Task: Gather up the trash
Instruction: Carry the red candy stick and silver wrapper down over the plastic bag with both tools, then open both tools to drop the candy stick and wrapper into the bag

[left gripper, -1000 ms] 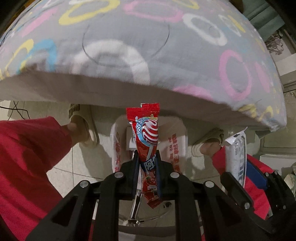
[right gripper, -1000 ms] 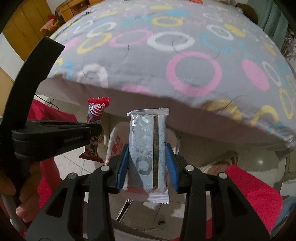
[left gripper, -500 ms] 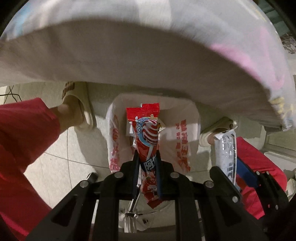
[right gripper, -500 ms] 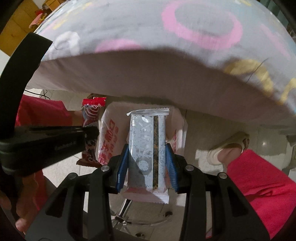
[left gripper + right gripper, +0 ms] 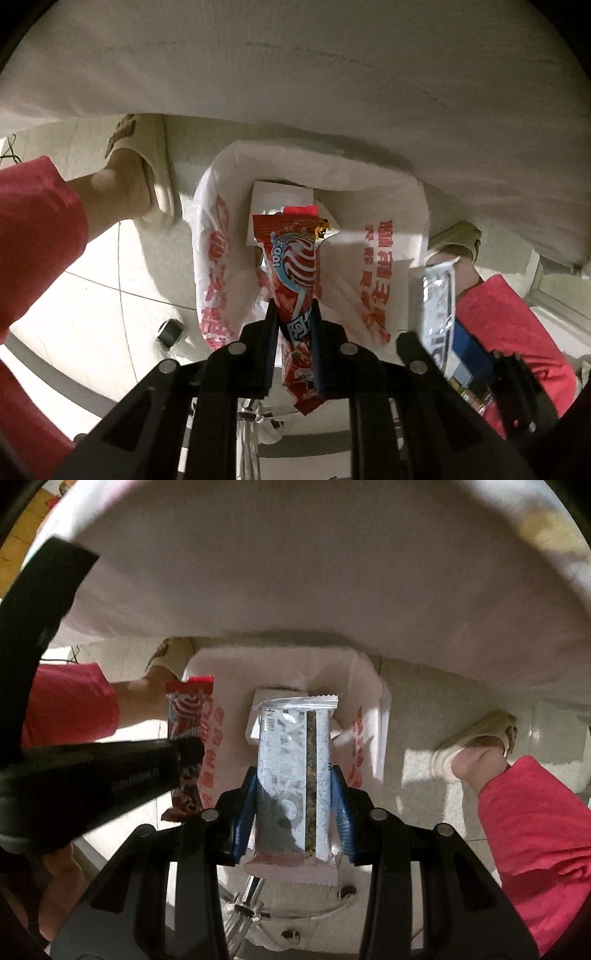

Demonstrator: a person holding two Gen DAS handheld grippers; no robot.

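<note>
My left gripper (image 5: 293, 314) is shut on a red candy wrapper (image 5: 293, 266) and holds it upright over an open white plastic bag with red print (image 5: 373, 280) on the floor. My right gripper (image 5: 293, 779) is shut on a silver-blue snack bar wrapper (image 5: 295, 771), also above the bag (image 5: 364, 716). Each gripper shows in the other's view: the silver wrapper (image 5: 437, 306) at the right, the red wrapper (image 5: 186, 716) at the left. A white box (image 5: 279, 197) lies inside the bag.
The pale edge of the bed (image 5: 295, 74) hangs over the bag. The person's feet in beige slippers (image 5: 147, 166) (image 5: 476, 746) and red trouser legs (image 5: 535, 830) flank the bag on the tiled floor. A chair base (image 5: 251, 912) is below the grippers.
Both grippers have tilted down and moved from above the patterned bedspread toward the bag on the floor. The bag now looks larger and closer. Both wrappers stay gripped.
</note>
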